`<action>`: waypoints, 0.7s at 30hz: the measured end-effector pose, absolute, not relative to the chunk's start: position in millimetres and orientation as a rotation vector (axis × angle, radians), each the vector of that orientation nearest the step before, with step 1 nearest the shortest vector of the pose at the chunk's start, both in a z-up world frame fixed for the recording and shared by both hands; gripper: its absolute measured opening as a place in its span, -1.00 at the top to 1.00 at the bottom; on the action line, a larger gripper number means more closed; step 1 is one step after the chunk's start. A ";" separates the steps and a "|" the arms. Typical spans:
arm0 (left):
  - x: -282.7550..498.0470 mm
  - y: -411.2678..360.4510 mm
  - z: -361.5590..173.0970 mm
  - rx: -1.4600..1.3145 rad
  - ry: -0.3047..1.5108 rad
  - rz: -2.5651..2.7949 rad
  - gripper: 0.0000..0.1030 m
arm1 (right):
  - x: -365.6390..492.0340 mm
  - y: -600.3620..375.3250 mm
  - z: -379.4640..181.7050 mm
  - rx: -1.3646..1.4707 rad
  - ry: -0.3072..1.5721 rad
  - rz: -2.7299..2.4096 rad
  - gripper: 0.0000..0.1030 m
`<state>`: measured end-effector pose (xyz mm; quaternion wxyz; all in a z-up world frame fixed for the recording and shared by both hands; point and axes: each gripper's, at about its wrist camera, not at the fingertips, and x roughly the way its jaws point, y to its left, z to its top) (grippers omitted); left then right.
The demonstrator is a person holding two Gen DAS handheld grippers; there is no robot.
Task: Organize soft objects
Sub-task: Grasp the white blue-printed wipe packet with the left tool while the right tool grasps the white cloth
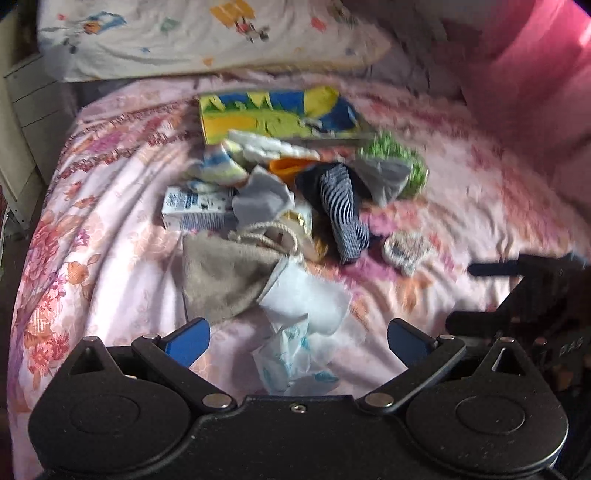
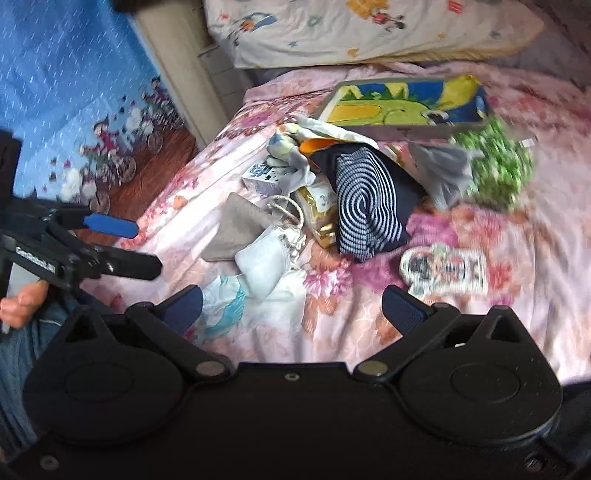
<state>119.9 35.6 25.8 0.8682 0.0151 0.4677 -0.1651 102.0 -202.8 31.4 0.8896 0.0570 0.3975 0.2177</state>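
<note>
A heap of soft things lies mid-bed: a navy-and-white striped garment, a grey cloth, a green speckled fuzzy item, a beige drawstring pouch, a white pouch and a crumpled white-and-teal wrapper. My left gripper hovers open just above the wrapper, empty. My right gripper is open and empty over the bedsheet near the pouches. The left gripper also shows at the left of the right wrist view.
A dinosaur-print box lies behind the heap, a small white carton at its left, a patterned flat pack at its right. A cartoon pillow heads the bed. A pink blanket rises right.
</note>
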 end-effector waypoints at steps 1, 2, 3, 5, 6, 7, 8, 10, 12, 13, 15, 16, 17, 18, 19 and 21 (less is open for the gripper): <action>124.3 35.2 21.9 0.033 1.008 -0.356 -0.98 | 108.0 -198.2 32.9 0.082 0.819 0.455 -0.99; 128.6 35.4 18.0 0.028 1.036 -0.364 -0.98 | 114.4 -195.2 34.3 0.061 0.820 0.460 -0.99; 133.5 35.6 13.7 0.020 1.064 -0.369 -0.98 | 119.9 -193.4 34.6 0.051 0.827 0.468 -0.99; 143.6 37.1 4.1 -0.001 1.111 -0.366 -0.97 | 135.6 -190.0 33.0 0.049 0.865 0.495 -0.99; 149.1 38.9 -0.7 -0.021 1.133 -0.363 -0.97 | 143.5 -188.6 31.3 0.051 0.882 0.514 -0.99; 154.0 40.0 -4.7 -0.042 1.151 -0.362 -0.97 | 149.9 -187.1 29.0 0.052 0.893 0.528 -0.99; 158.0 42.3 -8.4 -0.071 1.169 -0.361 -0.96 | 159.6 -184.2 25.6 0.055 0.916 0.538 -0.98; 165.9 46.7 -15.4 -0.125 1.198 -0.353 -0.95 | 169.9 -184.5 20.5 0.077 0.946 0.559 -0.93; 170.8 51.1 -23.1 -0.159 1.224 -0.344 -0.92 | 181.7 -180.2 13.1 0.097 0.969 0.588 -0.75; 173.4 50.9 -27.2 -0.167 1.238 -0.337 -0.90 | 186.9 -176.7 8.7 0.097 0.980 0.600 -0.72; 176.1 53.5 -37.5 -0.183 1.274 -0.332 -0.83 | 192.3 -175.2 3.4 0.094 0.992 0.621 -0.68; 178.4 54.7 -41.7 -0.192 1.291 -0.330 -0.82 | 195.7 -172.9 -0.8 0.093 0.998 0.633 -0.68; 179.3 56.5 -45.3 -0.204 1.306 -0.328 -0.80 | 197.9 -170.0 -4.4 0.090 1.001 0.649 -0.66; 180.5 58.2 -48.5 -0.220 1.318 -0.326 -0.79 | 198.2 -168.3 -7.2 0.083 1.000 0.661 -0.63; 182.1 59.9 -49.9 -0.233 1.326 -0.322 -0.79 | 198.6 -166.3 -10.0 0.073 0.996 0.670 -0.61; 184.0 63.7 -53.3 -0.264 1.336 -0.308 -0.79 | 199.6 -161.1 -12.9 0.044 0.988 0.689 -0.56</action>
